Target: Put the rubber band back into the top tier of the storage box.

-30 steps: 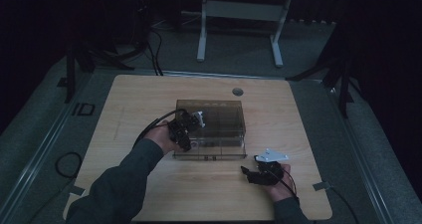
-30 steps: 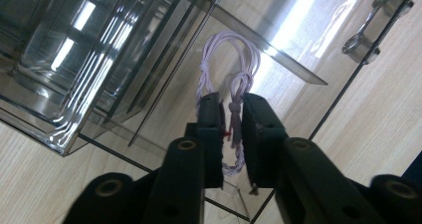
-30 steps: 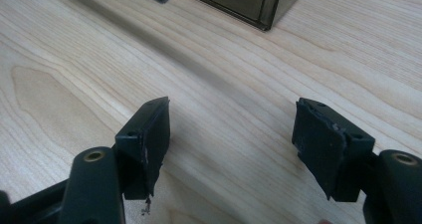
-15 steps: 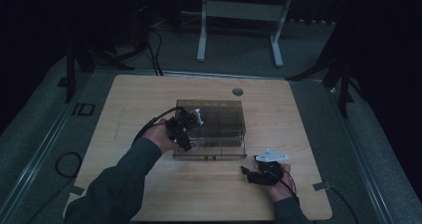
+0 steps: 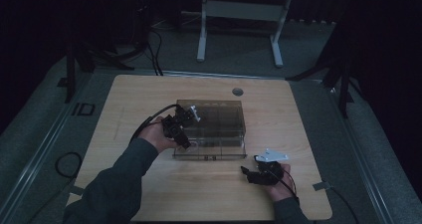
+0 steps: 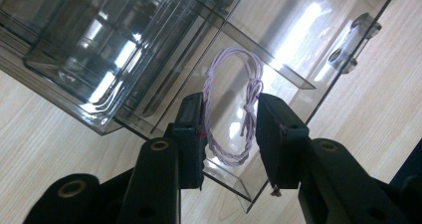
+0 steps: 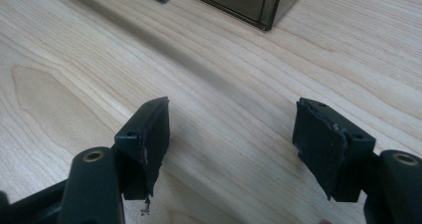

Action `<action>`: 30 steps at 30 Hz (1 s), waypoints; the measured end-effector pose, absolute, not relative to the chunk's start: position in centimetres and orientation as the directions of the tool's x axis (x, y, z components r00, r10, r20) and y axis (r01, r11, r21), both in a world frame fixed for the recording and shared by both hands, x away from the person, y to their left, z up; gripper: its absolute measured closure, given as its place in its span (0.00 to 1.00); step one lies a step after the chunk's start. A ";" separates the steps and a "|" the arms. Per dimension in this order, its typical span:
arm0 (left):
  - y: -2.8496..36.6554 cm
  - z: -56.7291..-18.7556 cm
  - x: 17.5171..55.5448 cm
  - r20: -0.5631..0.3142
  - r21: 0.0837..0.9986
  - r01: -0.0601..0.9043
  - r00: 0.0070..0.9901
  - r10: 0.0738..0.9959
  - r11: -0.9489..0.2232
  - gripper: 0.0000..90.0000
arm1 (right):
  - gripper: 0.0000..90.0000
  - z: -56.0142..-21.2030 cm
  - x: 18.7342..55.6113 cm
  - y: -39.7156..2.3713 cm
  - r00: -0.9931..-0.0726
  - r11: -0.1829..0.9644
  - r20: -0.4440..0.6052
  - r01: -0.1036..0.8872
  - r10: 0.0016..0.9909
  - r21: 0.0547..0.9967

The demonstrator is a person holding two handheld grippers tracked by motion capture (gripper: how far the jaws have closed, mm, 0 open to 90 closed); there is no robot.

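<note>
The left claw (image 6: 230, 134), its 2 jaws just eased apart, straddles a knotted loop of pale lilac twisted cord (image 6: 234, 109) lying in an open compartment of the smoky clear plastic organiser box (image 5: 219, 122). The right claw (image 7: 234, 149) gapes empty over the light wooden worktop (image 7: 224, 69).

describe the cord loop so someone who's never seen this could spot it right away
Find the clear box in the middle of the table. In its open front compartment at the near left, by the left claw, lies the cord loop: a thin, pale lilac twisted cord tied with a knot, the one soft thing among hard plastic.
</note>
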State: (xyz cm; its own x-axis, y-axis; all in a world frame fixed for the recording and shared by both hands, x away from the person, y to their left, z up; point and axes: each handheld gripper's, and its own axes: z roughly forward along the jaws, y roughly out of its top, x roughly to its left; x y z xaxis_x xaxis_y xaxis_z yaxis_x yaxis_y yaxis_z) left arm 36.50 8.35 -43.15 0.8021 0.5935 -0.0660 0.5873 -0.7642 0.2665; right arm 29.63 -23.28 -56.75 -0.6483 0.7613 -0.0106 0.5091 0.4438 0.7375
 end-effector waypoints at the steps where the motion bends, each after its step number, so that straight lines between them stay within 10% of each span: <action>1: 8.4 -43.0 36.4 -0.067 0.275 0.584 0.804 0.591 -0.764 0.71 | 0.34 -56.8 29.6 -23.3 -0.648 0.444 -0.011 0.509 0.761 0.737; 30: 9.0 -40.4 33.5 -0.014 0.389 0.534 0.818 0.575 -0.751 0.71 | 0.34 -56.7 29.7 -23.3 -0.650 0.445 -0.011 0.509 0.760 0.737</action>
